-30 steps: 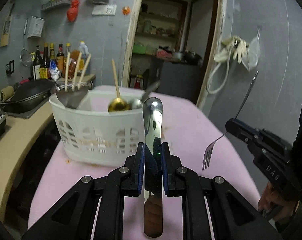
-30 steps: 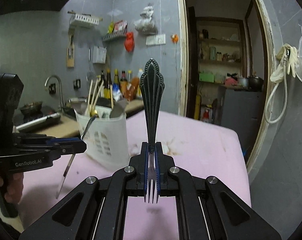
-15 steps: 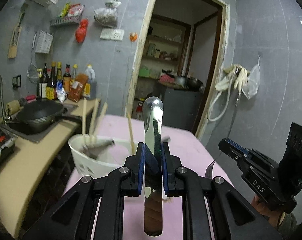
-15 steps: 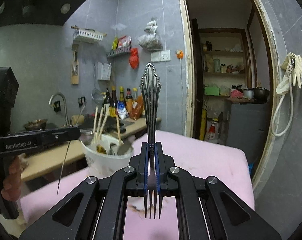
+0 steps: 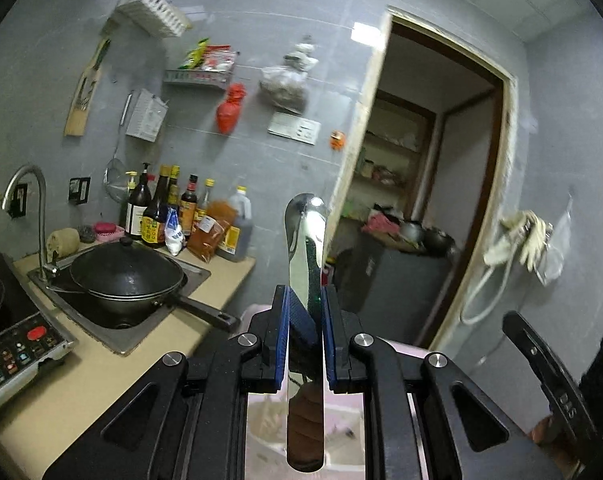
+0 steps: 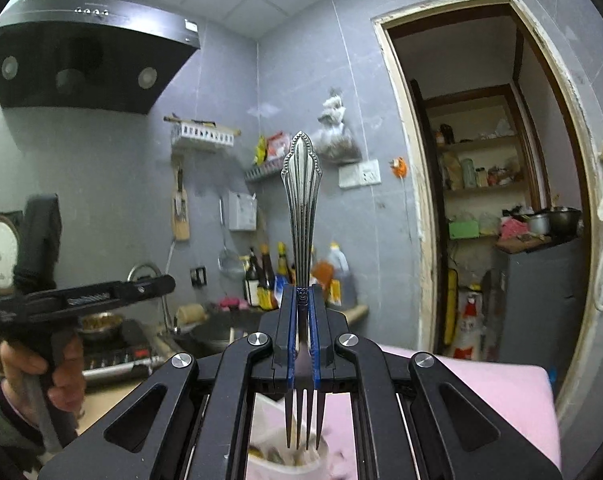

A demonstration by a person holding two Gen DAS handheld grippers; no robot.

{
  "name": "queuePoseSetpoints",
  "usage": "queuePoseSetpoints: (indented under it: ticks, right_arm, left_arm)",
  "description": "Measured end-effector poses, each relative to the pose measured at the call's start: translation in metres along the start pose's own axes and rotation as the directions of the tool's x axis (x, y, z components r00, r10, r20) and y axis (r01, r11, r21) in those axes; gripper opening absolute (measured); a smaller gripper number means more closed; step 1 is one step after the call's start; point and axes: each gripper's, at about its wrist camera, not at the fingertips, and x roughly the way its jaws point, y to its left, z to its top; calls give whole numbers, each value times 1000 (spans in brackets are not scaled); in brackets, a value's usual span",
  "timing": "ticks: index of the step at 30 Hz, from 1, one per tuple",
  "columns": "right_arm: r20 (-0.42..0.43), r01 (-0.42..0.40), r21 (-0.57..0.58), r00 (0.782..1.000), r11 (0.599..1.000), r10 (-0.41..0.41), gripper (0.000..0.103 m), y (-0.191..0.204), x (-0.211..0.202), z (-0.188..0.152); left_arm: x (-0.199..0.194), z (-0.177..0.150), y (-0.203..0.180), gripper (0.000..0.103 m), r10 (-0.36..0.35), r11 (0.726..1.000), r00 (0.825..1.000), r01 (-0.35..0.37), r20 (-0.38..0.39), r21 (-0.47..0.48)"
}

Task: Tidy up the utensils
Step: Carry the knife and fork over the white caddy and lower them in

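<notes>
My left gripper is shut on a shiny steel knife that stands upright, round handle end up. My right gripper is shut on an ornate steel fork, handle up and tines pointing down. The white utensil basket with several utensils shows blurred under the fork tines at the bottom of the right wrist view, and faintly under the knife in the left wrist view. Both grippers are raised high above the pink table.
A counter on the left holds a sink with a black wok, sauce bottles and a cooktop. An open doorway lies ahead. The other gripper shows at each view's edge, the right one and the left one.
Both grippers have lifted and tilted up with their utensils. The basket has dropped from mid-view to the bottom edge of both views.
</notes>
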Motion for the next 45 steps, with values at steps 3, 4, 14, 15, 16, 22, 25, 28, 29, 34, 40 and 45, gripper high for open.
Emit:
queuePoseSetpoints:
  ticks: [3,4,14,15,16,22,25,28,29,34,40,45]
  right_arm:
    - [5,9,0,1000,1000,-9,4,2,13,-7]
    - [-1,14,2,1000,1000,-14,4,2,19,-12]
    - [-59,27,37,998,999,-25,4,-7,48,-42]
    - [-71,29,40,997,999,-26,4,-8,50,-45]
    - [-78,30,41,997,999,-27,4,-8,50,-47]
    - [-120,25,36,993,999,-20,4,-6,50,-57]
    - [-136,17,27,991,999,-13,4,-4,48,-61]
    - [-154,10,23,988,1000,-6,5,-3,46,-64]
    - [-159,9,21,987,1000,-5,5,-3,45,-65]
    - [-194,13,18,981,1000,-9,6,-3,44,-71]
    - [-200,23,16,980,1000,-19,9,-4,41,-68]
    - [-184,34,16,982,999,-30,17,-4,35,-64]
  left_arm:
    - [17,-2,16,12,2,1000,1000,-1,12,-31]
    - [21,-3,19,12,5,999,1000,-5,12,-39]
    - [40,-33,34,12,24,997,999,-22,23,-67]
    - [40,-37,35,12,25,997,999,-23,32,-71]
    - [42,-38,36,12,26,997,999,-24,33,-71]
    - [45,-50,31,12,26,998,999,-25,19,-53]
    - [46,-56,26,12,31,999,1000,-31,-2,-32]
    - [47,-62,20,12,46,999,999,-46,-24,-2]
    - [47,-63,18,12,47,999,998,-47,-33,6]
    - [50,-71,13,12,42,999,996,-39,-85,33]
    - [48,-78,8,19,27,998,990,-19,-135,64]
    - [42,-76,6,27,18,998,992,-10,-121,68]
